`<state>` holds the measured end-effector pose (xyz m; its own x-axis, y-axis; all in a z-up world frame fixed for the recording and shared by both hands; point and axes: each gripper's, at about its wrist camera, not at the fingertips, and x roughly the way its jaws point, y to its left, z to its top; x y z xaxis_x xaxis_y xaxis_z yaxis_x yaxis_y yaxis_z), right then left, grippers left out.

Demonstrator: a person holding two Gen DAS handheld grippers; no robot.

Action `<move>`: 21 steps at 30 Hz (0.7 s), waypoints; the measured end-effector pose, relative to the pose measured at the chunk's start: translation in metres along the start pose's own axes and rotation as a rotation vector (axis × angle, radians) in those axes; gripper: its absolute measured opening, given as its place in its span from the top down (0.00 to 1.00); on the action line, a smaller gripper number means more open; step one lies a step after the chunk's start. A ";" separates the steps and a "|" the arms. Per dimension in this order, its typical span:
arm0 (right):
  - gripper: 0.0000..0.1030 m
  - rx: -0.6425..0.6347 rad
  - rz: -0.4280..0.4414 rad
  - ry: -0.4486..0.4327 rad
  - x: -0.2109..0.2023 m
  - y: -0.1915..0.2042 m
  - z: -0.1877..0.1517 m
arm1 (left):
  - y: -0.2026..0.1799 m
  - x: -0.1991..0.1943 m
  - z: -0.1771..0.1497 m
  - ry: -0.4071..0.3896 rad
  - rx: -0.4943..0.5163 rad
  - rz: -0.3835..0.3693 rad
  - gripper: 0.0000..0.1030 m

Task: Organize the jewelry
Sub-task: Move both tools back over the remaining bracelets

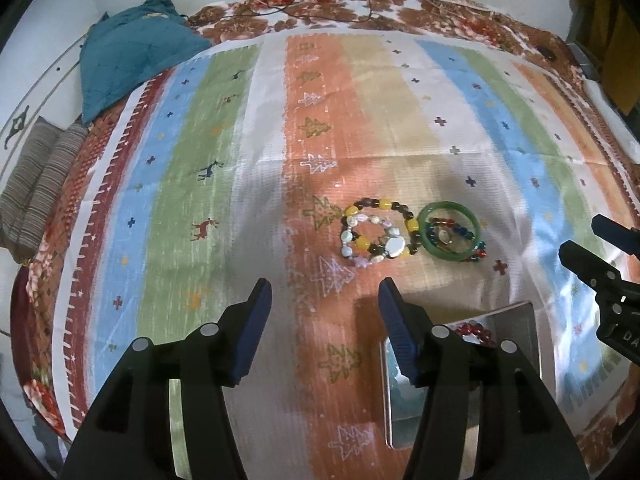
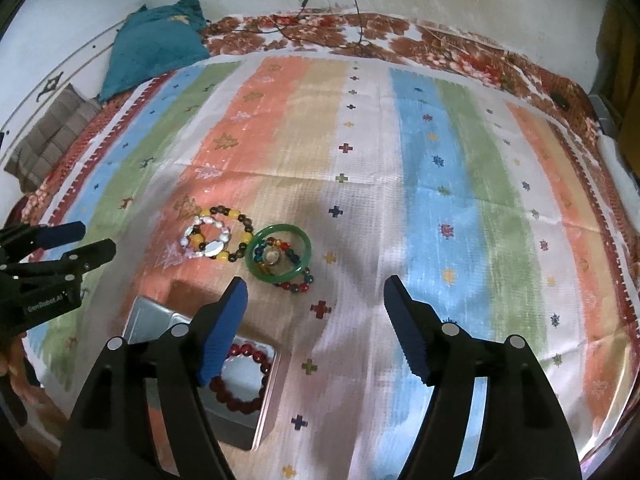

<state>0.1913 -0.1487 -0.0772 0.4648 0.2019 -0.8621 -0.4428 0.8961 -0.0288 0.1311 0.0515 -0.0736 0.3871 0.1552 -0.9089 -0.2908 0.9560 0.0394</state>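
Both our grippers — left gripper (image 1: 324, 296) and right gripper (image 2: 314, 294) — stand spread with nothing between the pads. Beside us sits the metal tin (image 2: 264, 420), a red bead bracelet (image 2: 244, 376) inside. Just beyond the tin lie the yellow bead bracelet (image 2: 232, 236), touching the green bangle (image 2: 280, 254).

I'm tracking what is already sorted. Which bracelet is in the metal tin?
The dark red bead bracelet lies inside the metal tin; the green bangle and the other beaded bracelets lie on the striped cloth.
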 end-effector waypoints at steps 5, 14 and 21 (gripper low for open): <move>0.30 0.008 -0.006 0.029 0.017 -0.004 0.007 | -0.005 0.007 0.007 0.005 0.016 0.000 0.45; 0.30 0.013 -0.017 0.055 0.038 -0.006 0.016 | -0.001 0.035 0.017 0.057 0.017 0.020 0.44; 0.30 0.005 -0.011 0.090 0.057 -0.003 0.022 | -0.007 0.048 0.026 0.073 0.038 0.011 0.44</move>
<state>0.2357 -0.1314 -0.1152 0.3991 0.1560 -0.9036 -0.4342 0.9001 -0.0364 0.1747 0.0592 -0.1063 0.3186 0.1487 -0.9361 -0.2606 0.9633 0.0643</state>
